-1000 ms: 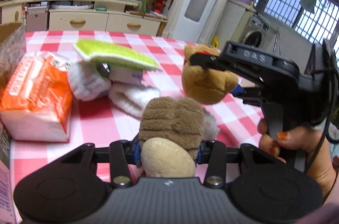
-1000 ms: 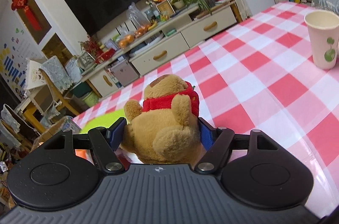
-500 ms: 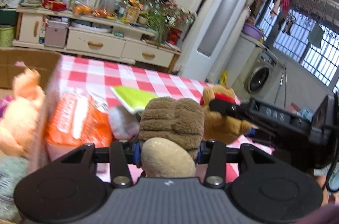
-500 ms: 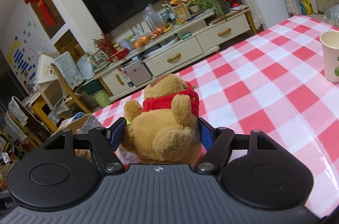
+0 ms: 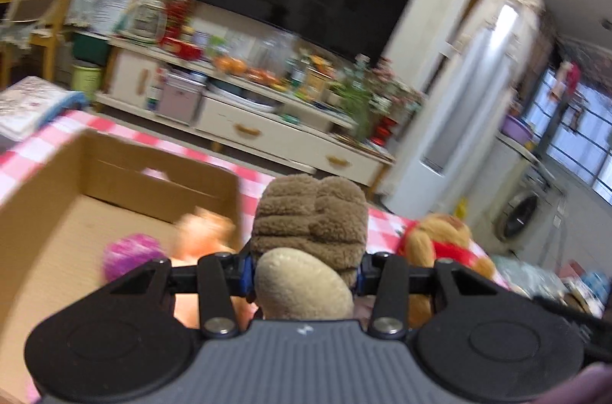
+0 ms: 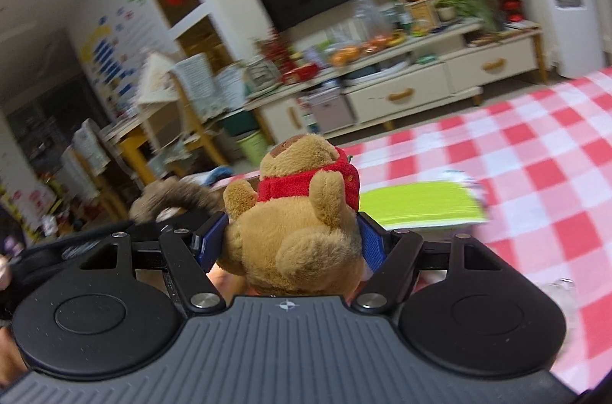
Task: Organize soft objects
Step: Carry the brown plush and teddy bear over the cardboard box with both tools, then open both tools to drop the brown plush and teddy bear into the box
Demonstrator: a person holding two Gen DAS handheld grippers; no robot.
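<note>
We see both grippers loaded. Left gripper [image 5: 304,274] is pinching a brown plush toy [image 5: 310,212] with a beige sole patch; pads press into it from both sides and it sticks up between the fingers. Right gripper [image 6: 292,239] is clamped on a tan teddy bear [image 6: 294,220] in a red top, blue pads squeezing its body, head pointing away from the camera.

In the left wrist view, both toys are in the air over the red-and-white checked tablecloth [image 6: 535,151]. A cardboard box [image 5: 49,205] stands at the table's left end, open on top, just left of and below the brown plush. Inside the box we make out a purple fuzzy ball [image 5: 128,251] and an orange plush [image 5: 199,232] near the box's right wall; both are blurred.

The teddy also shows in the left view, just right of the brown plush. In the right view, the brown plush sits left of the teddy, close by. A lime-green flat item [image 6: 417,205] lies on the tablecloth to the right of the teddy; we can't tell what it is. Background is motion-blurred.
</note>
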